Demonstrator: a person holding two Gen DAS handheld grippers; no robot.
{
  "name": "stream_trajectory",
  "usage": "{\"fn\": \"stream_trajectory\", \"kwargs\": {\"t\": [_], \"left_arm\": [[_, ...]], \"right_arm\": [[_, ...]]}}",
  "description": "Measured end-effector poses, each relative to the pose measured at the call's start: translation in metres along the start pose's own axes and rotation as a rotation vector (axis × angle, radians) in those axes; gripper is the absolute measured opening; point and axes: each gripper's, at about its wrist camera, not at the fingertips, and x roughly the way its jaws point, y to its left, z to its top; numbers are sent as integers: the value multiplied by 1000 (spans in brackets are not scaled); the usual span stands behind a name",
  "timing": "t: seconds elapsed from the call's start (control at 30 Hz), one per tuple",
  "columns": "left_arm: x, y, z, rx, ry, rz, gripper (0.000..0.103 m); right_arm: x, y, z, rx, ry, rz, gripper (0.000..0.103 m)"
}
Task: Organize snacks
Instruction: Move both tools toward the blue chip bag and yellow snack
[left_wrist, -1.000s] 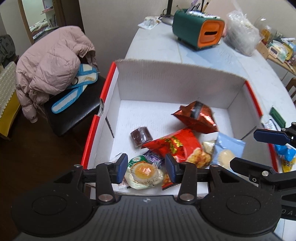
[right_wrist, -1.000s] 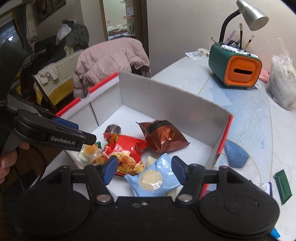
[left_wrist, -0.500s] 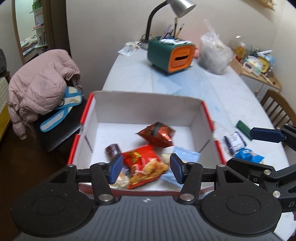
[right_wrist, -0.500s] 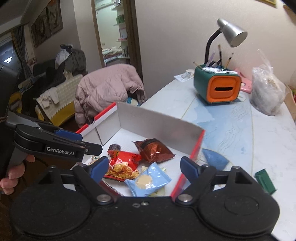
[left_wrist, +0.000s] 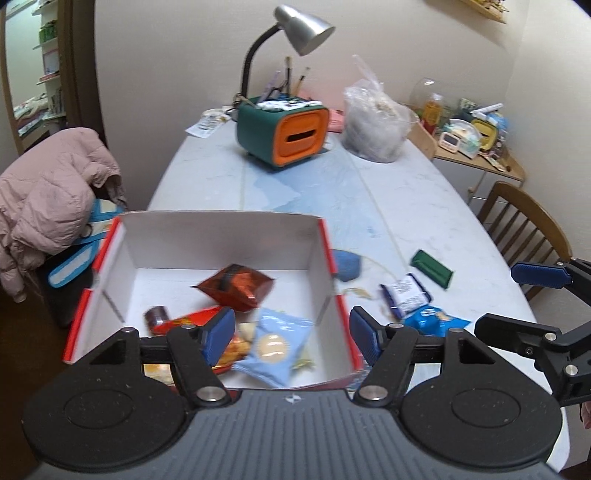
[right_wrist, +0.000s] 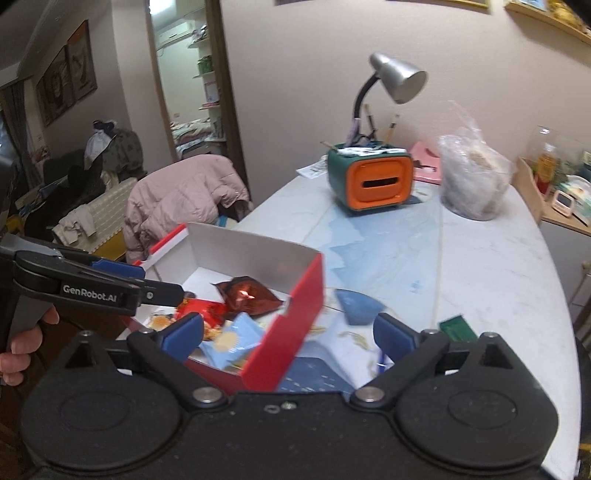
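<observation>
On the table, from the left: the box (left_wrist: 325, 243) already holds several snacks; right of it lie a dark-blue packet (left_wrist: 406, 291), a blue bag (left_wrist: 436, 321) and a green bar (left_wrist: 432, 264). Left tongs (left_wrist: 291, 334) and right tongs (right_wrist: 290, 330) have just been opening, nothing between either pair. Right hand looks nearer these loose snacks.

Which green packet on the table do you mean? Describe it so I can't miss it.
Start at the red-and-white box on the table's near end and look right, past the blue wedge. The dark green packet lies flat on bare tabletop, beyond the blue snack packs. It is the only green wrapper there.
</observation>
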Motion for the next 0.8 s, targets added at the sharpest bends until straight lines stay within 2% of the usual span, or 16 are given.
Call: {"fn": "stream_trajectory", "kwargs": {"t": [0.03, 0.17, 0.33, 0.53, 0.8], "left_arm": [[1, -5, 0, 1, -1, -8, 71], [9, -25, 1, -12, -1, -44, 77], [27, -55, -1, -30, 35, -93, 77], [55, -97, -8, -24, 78, -101, 77], [101, -133, -11, -58, 166, -73, 77]], "right_arm": [[-4, -6, -2, 6, -2, -8, 103], [-18, -31, -12, 23, -12, -36, 103], [-30, -62, -29, 18, 1, -88, 103], [-36, -99, -54, -8, 50, -121, 103], [-19, -124, -82, -77, 125, -90, 103]]}}
